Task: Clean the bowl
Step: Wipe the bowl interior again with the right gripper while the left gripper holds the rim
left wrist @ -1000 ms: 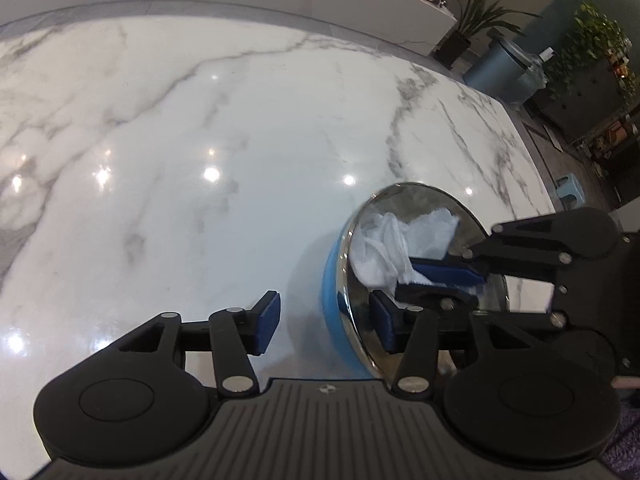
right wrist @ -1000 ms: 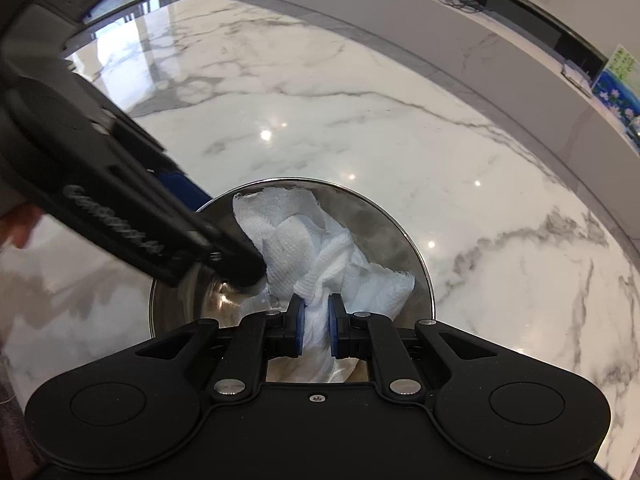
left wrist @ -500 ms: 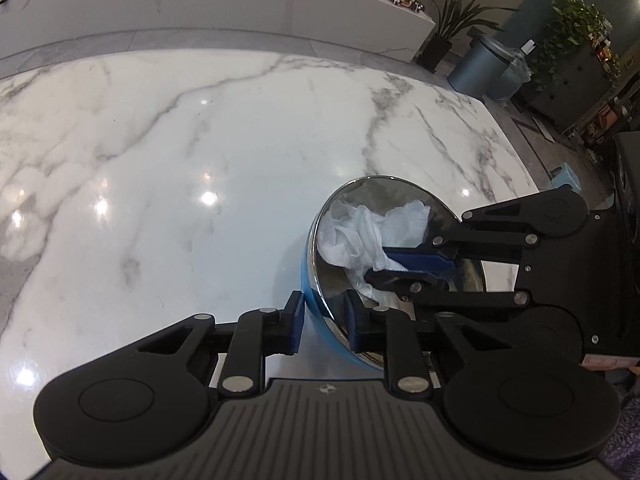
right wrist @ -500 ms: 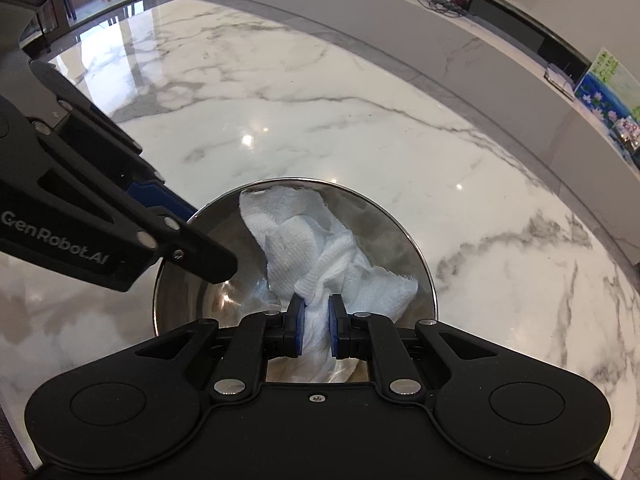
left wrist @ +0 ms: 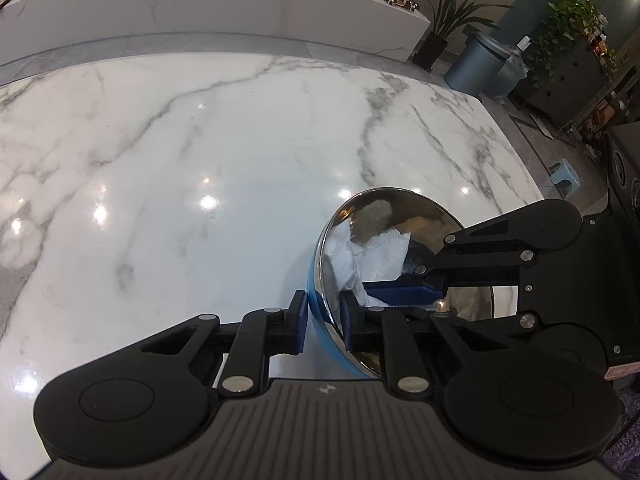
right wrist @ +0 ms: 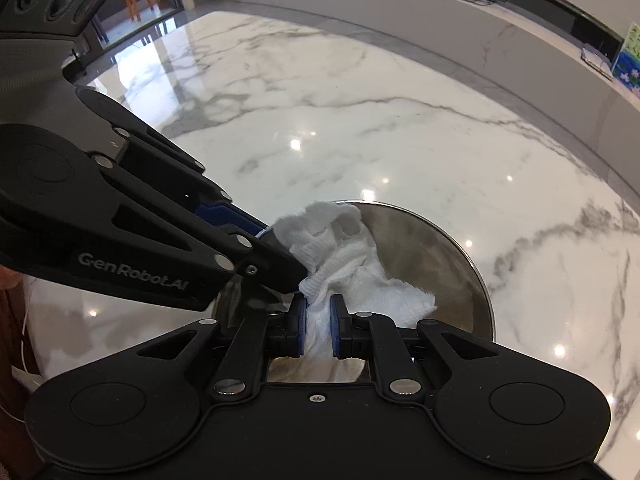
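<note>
A steel bowl (left wrist: 400,210) with a blue outside sits on the white marble table (left wrist: 200,140). My left gripper (left wrist: 323,322) is shut on the bowl's near rim, one pad outside and one inside. A white cloth (left wrist: 372,256) lies inside the bowl. In the right wrist view my right gripper (right wrist: 318,326) is shut on the white cloth (right wrist: 352,264) and holds it inside the bowl (right wrist: 432,256). The left gripper's fingers (right wrist: 256,256) reach in from the left, over the bowl's rim.
The marble table (right wrist: 400,128) stretches wide around the bowl. A long white counter (left wrist: 200,8) runs behind it. A grey bin (left wrist: 480,66) and potted plants (left wrist: 568,28) stand on the floor at the far right.
My left gripper has closed from open onto the bowl's rim. The cloth in my right gripper has shifted toward the bowl's left side.
</note>
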The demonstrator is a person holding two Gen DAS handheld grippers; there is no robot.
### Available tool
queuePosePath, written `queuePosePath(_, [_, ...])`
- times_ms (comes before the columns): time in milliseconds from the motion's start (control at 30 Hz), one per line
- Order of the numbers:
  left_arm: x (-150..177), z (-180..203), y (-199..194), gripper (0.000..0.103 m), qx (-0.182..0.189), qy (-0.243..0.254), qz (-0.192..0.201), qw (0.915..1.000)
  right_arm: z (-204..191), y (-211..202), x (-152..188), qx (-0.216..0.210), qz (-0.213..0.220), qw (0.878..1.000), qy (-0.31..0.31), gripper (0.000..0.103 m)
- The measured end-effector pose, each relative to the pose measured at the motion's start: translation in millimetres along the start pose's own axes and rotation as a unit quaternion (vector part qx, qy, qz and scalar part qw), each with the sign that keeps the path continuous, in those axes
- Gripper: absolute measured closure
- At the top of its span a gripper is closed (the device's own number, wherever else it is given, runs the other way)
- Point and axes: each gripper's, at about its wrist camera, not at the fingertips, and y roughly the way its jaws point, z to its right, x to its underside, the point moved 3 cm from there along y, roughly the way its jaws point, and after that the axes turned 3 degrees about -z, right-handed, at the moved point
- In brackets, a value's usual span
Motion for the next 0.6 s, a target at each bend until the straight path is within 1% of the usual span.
queuePosePath(67, [0.0, 0.6, -0.2, 0.087, -0.002, 0.002, 0.0, 1.0, -2.0, 0.9, 0.4, 0.018, -0.006, 1.0, -0.011, 0.093])
queuePosePath(200, [-0.2, 1.4, -1.0, 0.087, -0.013, 0.008, 0.003, 0.9999, -3.5, 1.4, 1.3, 0.038, -0.014, 0.999, -0.021, 0.093])
queuePosePath(400, [0.0, 1.2, -1.5, 0.087, -0.009, 0.009, 0.002, 0.9999, 0.0, 1.4, 4.3, 0.079, -0.024, 0.996, -0.029, 0.093])
queuePosePath(433, [0.0, 1.1, -1.6, 0.087, -0.009, 0.009, 0.001, 0.9999, 0.7, 1.4, 4.9, 0.092, -0.025, 0.995, -0.032, 0.093])
queuePosePath(533, [-0.3, 0.5, -1.1, 0.087, -0.008, 0.008, 0.0, 0.9999, 0.1, 0.2, 6.6, 0.121, -0.023, 0.991, -0.046, 0.093])
queuePosePath(600, [-0.5, 0.1, -0.9, 0.087, -0.01, 0.008, 0.001, 0.9999, -2.6, -0.1, 7.0, 0.13, -0.02, 0.99, -0.054, 0.094])
